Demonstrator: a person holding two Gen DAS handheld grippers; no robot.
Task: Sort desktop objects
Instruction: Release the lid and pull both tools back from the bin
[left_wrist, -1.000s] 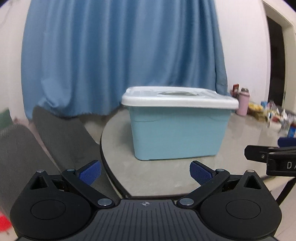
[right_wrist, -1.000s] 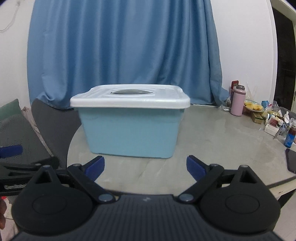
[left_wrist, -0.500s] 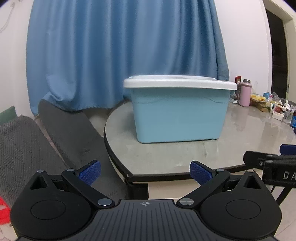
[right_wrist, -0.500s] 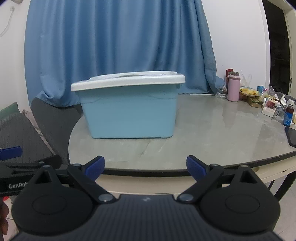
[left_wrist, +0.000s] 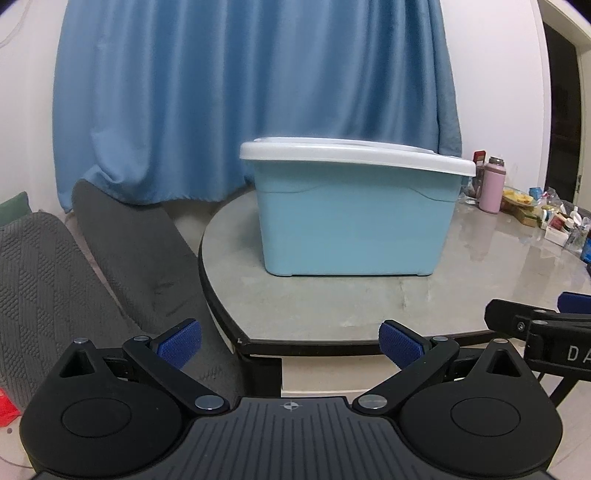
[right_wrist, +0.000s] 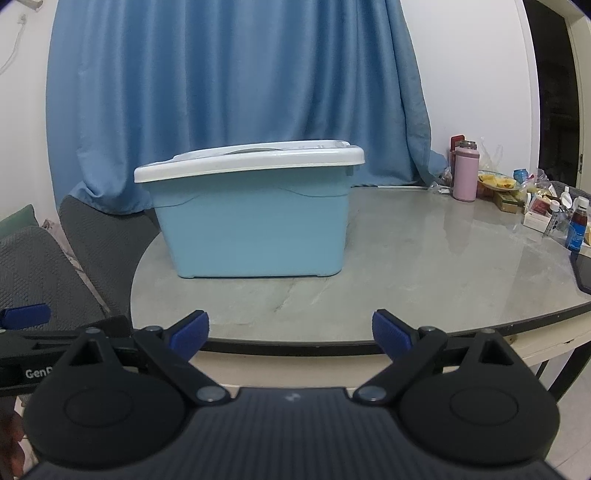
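Storage box (left_wrist: 351, 221), light blue with its white lid (right_wrist: 251, 162) on, sits on the round surface (right_wrist: 424, 266). Both hand-held grippers, left (left_wrist: 290, 341) and right (right_wrist: 290, 334), have dropped back below the surface edge, fingers spread and empty; sorting looks unstarted.

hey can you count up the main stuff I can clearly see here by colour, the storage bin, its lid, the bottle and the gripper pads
Light blue: 1, the storage bin.
White: 1, the lid closed on the bin.
Pink: 1, the bottle at the table's far right.
Dark blue: 4 pads, two on the left gripper, two on the right gripper, both open.
Total: 7.
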